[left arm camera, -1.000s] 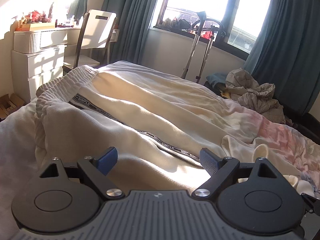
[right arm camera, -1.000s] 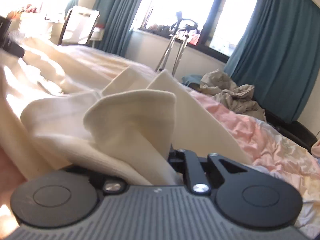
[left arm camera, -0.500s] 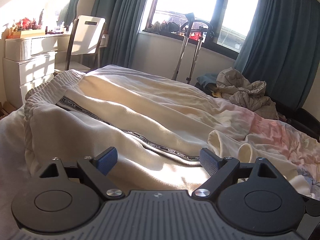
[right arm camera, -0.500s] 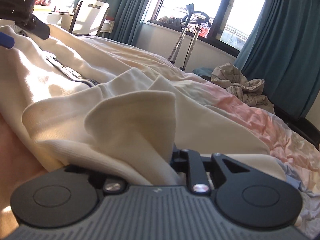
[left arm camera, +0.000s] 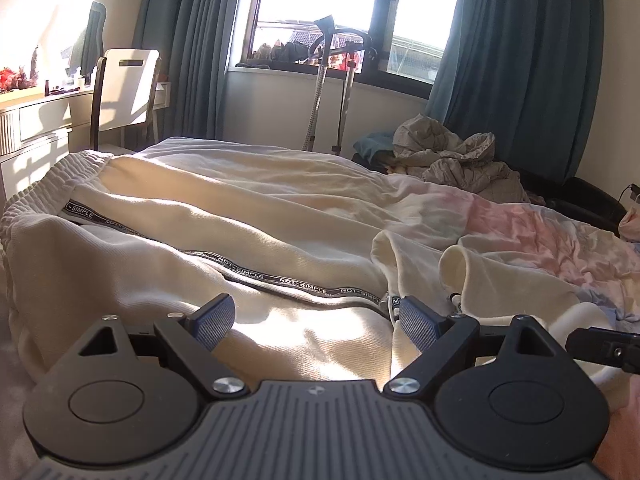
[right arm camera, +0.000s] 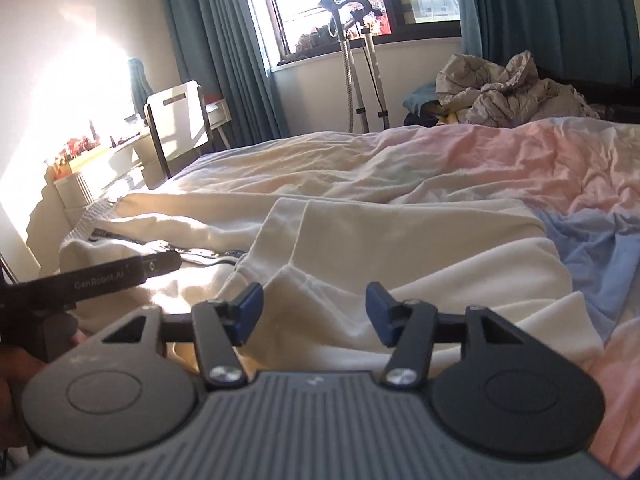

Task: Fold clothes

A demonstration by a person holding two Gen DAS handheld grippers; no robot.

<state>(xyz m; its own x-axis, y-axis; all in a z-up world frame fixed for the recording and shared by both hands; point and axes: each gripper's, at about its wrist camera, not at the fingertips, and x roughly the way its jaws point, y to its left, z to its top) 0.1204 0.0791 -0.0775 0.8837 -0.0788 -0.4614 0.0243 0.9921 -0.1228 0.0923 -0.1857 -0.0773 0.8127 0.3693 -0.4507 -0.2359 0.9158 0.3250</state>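
Your left gripper (left arm camera: 316,326) is spread wide, its blue pads (left arm camera: 214,320) apart with nothing between them, hovering low over the cream sweatpants (left arm camera: 248,236). Your right gripper (right arm camera: 314,314) is also spread, its pads (right arm camera: 250,308) open and empty just above a folded-over trouser leg (right arm camera: 400,240).

The sweatpants lie across the bed (left arm camera: 540,232), which is covered in a rumpled sheet of pink, blue and white. The ribbed elastic waistband (left arm camera: 52,184) sits at the far left. A black side stripe (left arm camera: 248,272) with white lettering runs diagonally down the leg toward your left gripper. The two cuffed leg ends (left arm camera: 452,264) lie doubled back to the right of that gripper, drawcord tips showing beside them.

In the right wrist view, your left gripper's black body (right arm camera: 100,278) crosses the lower left.

Beyond the bed stand a white chair (left arm camera: 126,88), a dresser (left arm camera: 36,120), teal curtains (left arm camera: 520,60) framing a bright window (left arm camera: 340,12), and a heap of grey laundry (left arm camera: 460,160).
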